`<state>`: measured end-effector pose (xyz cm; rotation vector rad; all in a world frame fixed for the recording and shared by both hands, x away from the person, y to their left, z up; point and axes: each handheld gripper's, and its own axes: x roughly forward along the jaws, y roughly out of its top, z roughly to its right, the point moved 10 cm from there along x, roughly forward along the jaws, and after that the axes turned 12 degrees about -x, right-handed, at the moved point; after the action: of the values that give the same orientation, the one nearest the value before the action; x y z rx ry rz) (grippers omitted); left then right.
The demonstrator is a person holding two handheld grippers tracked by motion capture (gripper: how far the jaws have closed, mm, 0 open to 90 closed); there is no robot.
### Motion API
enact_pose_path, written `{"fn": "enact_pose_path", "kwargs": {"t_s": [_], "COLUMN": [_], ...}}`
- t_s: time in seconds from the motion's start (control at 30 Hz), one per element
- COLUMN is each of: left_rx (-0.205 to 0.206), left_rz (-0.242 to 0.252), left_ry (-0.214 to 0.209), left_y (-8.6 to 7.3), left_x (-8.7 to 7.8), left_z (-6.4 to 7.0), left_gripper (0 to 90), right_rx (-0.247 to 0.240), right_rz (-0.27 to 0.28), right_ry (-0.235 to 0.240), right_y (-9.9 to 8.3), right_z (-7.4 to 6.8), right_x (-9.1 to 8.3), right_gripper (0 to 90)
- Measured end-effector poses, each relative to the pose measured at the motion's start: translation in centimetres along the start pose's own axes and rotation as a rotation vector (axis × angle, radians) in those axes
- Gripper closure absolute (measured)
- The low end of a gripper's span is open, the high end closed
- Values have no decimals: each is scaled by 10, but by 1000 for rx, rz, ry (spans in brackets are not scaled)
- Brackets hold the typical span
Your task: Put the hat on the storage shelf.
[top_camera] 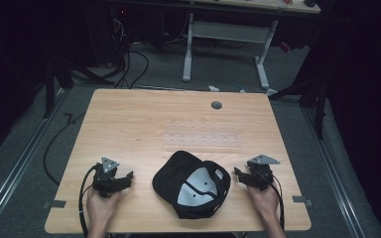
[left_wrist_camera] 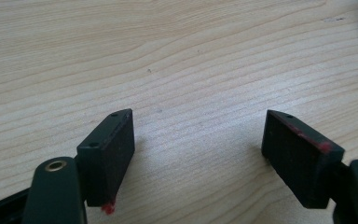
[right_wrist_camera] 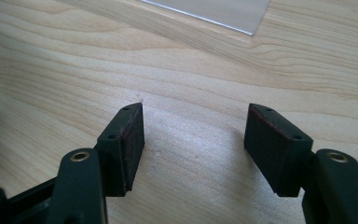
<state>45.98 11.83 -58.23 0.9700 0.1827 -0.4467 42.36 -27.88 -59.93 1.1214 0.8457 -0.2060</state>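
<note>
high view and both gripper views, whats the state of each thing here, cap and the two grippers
cap: upside down on the table, pale lining facing up, touched by neither gripper
left gripper: open, fingers wide apart over bare wood, nothing between them
right gripper: open, fingers wide apart, nothing between them
table: wooden top, a clear sheet lying flat beyond the cap

Wooden table (top_camera: 129, 129) with a grey grommet (top_camera: 216, 105) near its far edge, on grey carpet (top_camera: 30, 163). White-legged desk (top_camera: 228, 34) behind. Black cables (top_camera: 129, 64) on the floor. Metal rails (top_camera: 10, 178) either side. Dark surroundings.
</note>
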Motion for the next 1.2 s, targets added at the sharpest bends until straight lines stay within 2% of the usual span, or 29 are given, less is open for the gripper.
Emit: {"fn": "enact_pose_path", "kwargs": {"t_s": [0.87, 1.2], "left_rx": [-2, -2], "left_rz": [0, 0], "left_ry": [-1, -1], "left_y": [0, 0], "left_x": [0, 0], "left_z": [0, 0], "left_gripper": [255, 255], "right_rx": [12, 39], "right_rz": [1, 29], "right_ry": [-3, 33], "right_y": [0, 1], "right_z": [1, -2], "right_x": [0, -8], "right_gripper": [397, 442]}}
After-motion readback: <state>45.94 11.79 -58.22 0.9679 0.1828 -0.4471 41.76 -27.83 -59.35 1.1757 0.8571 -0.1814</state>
